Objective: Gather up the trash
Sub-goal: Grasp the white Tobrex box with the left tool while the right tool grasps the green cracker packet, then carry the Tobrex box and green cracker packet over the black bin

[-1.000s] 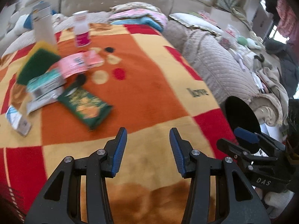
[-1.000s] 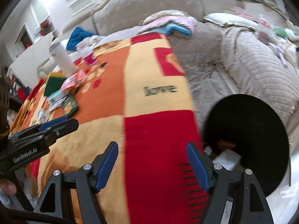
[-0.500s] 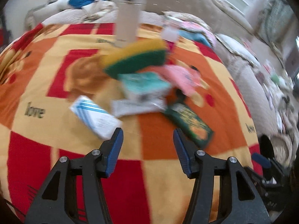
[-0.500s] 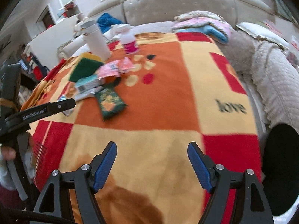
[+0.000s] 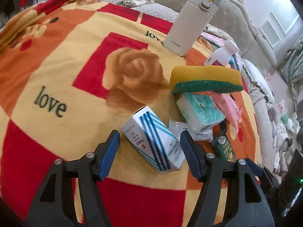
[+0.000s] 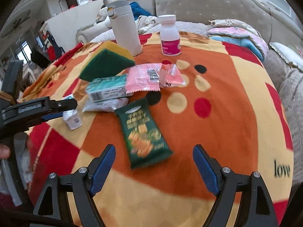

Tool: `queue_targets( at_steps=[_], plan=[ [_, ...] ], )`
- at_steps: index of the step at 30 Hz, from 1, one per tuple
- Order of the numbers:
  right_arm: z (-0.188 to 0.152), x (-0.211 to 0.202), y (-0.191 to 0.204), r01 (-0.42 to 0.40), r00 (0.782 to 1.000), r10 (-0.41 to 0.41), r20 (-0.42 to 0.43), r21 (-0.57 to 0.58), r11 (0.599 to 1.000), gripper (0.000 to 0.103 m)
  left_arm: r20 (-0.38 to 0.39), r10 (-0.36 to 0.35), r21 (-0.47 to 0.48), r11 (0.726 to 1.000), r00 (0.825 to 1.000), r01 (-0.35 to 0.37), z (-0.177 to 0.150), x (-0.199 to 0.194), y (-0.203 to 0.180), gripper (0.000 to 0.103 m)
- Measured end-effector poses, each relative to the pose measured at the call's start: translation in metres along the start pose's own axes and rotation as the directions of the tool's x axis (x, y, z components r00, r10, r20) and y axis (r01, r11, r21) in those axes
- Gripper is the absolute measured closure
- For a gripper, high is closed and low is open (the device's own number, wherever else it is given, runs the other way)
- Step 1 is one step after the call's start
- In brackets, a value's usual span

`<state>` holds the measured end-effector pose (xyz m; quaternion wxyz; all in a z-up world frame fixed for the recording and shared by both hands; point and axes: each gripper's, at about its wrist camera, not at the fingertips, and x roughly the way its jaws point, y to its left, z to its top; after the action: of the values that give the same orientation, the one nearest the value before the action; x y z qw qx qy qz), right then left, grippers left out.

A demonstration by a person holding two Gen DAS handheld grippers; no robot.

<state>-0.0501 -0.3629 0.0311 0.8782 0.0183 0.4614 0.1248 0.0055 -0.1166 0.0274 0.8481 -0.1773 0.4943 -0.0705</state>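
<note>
In half a second I had swung my left gripper (image 5: 150, 145) from the bare blanket (image 5: 56, 75) onto the blue-striped white carton (image 5: 151, 141); its spread jaws straddled it, ungripped. My right gripper (image 6: 152, 163), also spread, faced the green snack packet (image 6: 143, 132) beside that carton.

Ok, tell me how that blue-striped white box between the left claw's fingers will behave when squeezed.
The blue-striped box looks like thin cardboard, so it is probably light and may dent under a hard squeeze. Its flat sides should grip without rolling. It lies skewed between the open left claw fingers, so it may twist as they close, and could nudge the clear wrapper beside it.
</note>
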Motion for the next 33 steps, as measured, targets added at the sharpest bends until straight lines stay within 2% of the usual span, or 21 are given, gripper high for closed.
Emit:
queue_targets(
  at_steps=[4, 6, 7, 8, 9, 10, 13, 18, 22, 33],
  plan=[
    [0.010, 0.020, 0.003, 0.011, 1.000, -0.012, -0.017, -0.026, 1.000, 0.021, -0.005, -0.010, 0.000, 1.000, 1.000, 0.010, 0.000, 0.002, -0.002, 0.038],
    [0.011, 0.022, 0.005, 0.032, 0.999, -0.032, 0.001, -0.047, 0.998, 0.023, -0.003, -0.022, 0.010, 1.000, 1.000, 0.022, 0.001, 0.002, -0.003, 0.038],
    [0.011, 0.023, 0.007, 0.042, 0.999, -0.042, 0.008, -0.054, 0.998, 0.030, -0.001, -0.027, 0.025, 0.999, 1.000, 0.027, 0.000, 0.002, -0.005, 0.038],
    [0.011, 0.023, 0.008, 0.053, 0.999, -0.052, 0.015, -0.057, 0.997, 0.043, 0.000, -0.032, 0.045, 0.998, 0.999, 0.032, -0.002, 0.002, -0.007, 0.041],
    [0.012, 0.023, 0.010, 0.058, 0.998, -0.057, 0.021, -0.061, 0.996, 0.052, 0.000, -0.039, 0.048, 0.998, 0.999, 0.039, -0.001, 0.003, -0.007, 0.052],
    [0.012, 0.021, 0.011, 0.047, 0.999, -0.045, 0.023, -0.065, 0.997, 0.060, -0.007, -0.057, 0.049, 0.997, 0.998, 0.057, -0.001, 0.004, -0.007, 0.054],
    [0.011, 0.017, 0.014, 0.040, 0.999, -0.039, 0.012, -0.071, 0.997, 0.063, -0.031, -0.106, 0.041, 0.993, 0.994, 0.107, -0.004, -0.001, -0.007, 0.061],
    [-0.005, -0.009, 0.013, -0.010, 1.000, 0.011, 0.029, -0.041, 0.999, 0.063, -0.039, -0.142, 0.110, 0.983, 0.989, 0.146, -0.016, -0.025, -0.016, 0.066],
    [-0.023, -0.033, 0.009, -0.045, 0.998, 0.045, 0.051, 0.002, 0.999, 0.063, -0.053, -0.165, 0.161, 0.972, 0.985, 0.171, -0.032, -0.041, -0.028, 0.067],
    [-0.060, -0.080, 0.007, -0.021, 0.995, 0.018, 0.096, 0.027, 0.999, 0.063, -0.084, -0.209, 0.276, 0.935, 0.974, 0.224, -0.071, -0.059, -0.071, 0.068]
  ],
)
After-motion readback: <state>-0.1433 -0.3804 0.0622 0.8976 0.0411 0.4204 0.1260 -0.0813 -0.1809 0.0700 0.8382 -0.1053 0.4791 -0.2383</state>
